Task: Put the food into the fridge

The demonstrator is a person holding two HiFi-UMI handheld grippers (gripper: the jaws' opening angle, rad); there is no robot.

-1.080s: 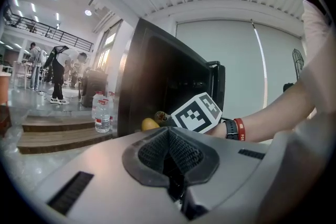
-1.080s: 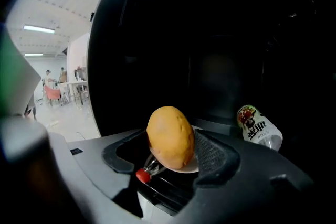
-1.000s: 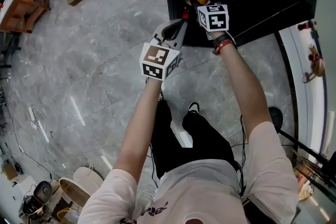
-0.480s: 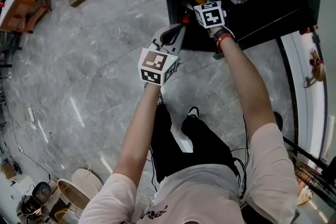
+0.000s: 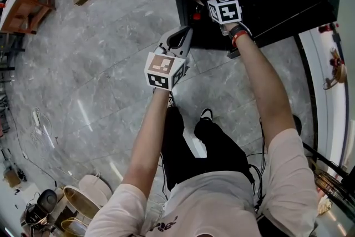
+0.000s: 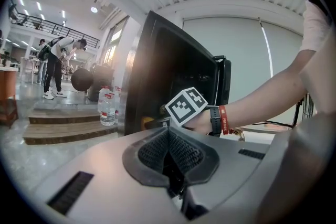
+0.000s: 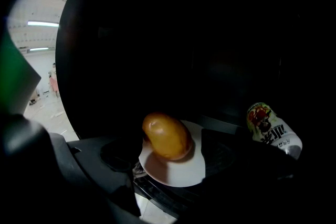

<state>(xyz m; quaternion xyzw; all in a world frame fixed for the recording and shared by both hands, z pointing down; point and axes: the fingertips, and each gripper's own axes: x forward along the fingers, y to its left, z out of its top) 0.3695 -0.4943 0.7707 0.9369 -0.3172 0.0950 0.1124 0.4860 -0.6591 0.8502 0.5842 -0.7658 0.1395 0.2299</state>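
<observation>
No text reads clearly.
- Can (image 7: pixel 273 128), inside the fridge (image 6: pixel 168 65): red-and-white label with bold dark characters, not legible.
- Red wristband (image 6: pixel 224 119), just outside the fridge: white print, too small to read.
- Bottles (image 6: pixel 107 107), left of the fridge: red labels, illegible.
- Marker cube (image 6: pixel 186 106), before the fridge: black-and-white squares, no letters.

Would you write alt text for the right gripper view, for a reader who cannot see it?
A yellow-orange fruit sits on a white plate inside a dark fridge, between the jaws of the right gripper, which have just been opening and stand apart. A printed can shows at the right.
</observation>
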